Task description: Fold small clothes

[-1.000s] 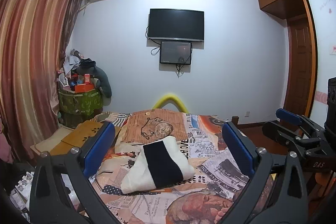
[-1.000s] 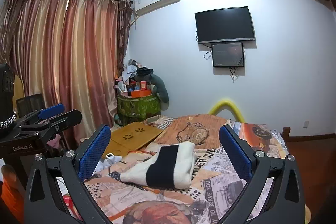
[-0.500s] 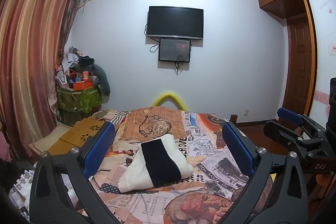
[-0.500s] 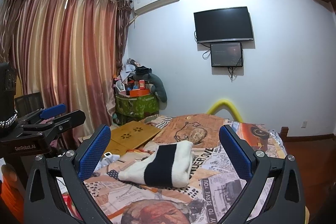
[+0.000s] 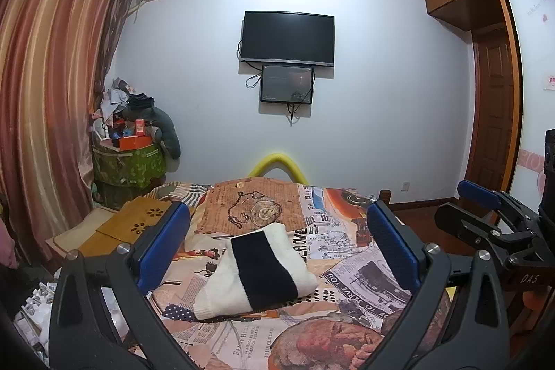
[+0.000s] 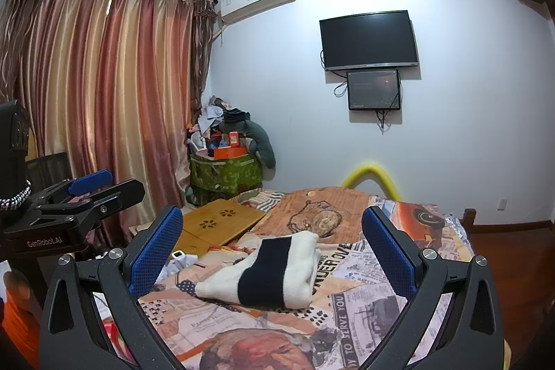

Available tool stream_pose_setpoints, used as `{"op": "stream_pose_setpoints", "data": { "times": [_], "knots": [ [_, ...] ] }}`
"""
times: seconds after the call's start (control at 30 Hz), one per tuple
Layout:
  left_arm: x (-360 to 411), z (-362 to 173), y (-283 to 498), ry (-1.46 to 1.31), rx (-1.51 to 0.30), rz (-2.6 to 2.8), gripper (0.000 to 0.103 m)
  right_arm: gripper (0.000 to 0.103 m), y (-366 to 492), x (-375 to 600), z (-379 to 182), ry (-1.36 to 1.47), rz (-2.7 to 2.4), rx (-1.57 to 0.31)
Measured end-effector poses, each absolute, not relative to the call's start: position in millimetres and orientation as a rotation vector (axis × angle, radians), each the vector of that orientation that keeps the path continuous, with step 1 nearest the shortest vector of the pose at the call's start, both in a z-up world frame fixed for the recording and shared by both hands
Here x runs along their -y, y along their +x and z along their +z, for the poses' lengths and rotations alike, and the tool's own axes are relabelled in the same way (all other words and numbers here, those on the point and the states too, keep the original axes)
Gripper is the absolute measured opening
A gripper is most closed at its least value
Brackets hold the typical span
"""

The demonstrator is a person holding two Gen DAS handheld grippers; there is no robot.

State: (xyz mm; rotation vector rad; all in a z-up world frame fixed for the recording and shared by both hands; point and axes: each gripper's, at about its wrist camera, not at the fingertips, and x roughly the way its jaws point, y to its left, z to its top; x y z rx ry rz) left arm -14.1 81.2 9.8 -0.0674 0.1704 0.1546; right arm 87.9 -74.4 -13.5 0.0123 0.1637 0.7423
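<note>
A white knitted garment with a black band [image 5: 258, 273] is found lying folded into a compact bundle on the bed [image 5: 350, 269], on its patterned newspaper-print cover, about midway between the two side edges and short of the foot edge. The left gripper [image 5: 275, 247] is held above the near part of the bed with its blue-padded fingers [image 5: 163, 243] spread wide; nothing is gripped. The right gripper [image 6: 272, 250] is likewise held clear of the garment, its fingers [image 6: 386, 254] spread wide and empty. Each gripper is seen at the margin of the other's view, well apart from the bundle. A wooden lap desk [image 6: 216, 224] is noted at the bed's left edge, and a screen [image 5: 288, 37] is mounted on the far wall.

The folding of this item is judged to be finished or all but finished, with both tools drawn back. No further loose clothes are seen on the bed. The next move is judged to require either that the bundle be set aside or that another garment be fetched and laid flat; which one cannot be told
</note>
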Motion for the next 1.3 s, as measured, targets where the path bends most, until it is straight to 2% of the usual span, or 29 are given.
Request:
{"op": "stream_pose_setpoints", "data": {
  "times": [1.3],
  "knots": [
    [-86.5, 12.4, -14.8, -0.087, -0.188, 0.094, 0.103, 0.103, 87.0, 78.1, -11.5, 0.003, 0.73, -0.166]
  ]
}}
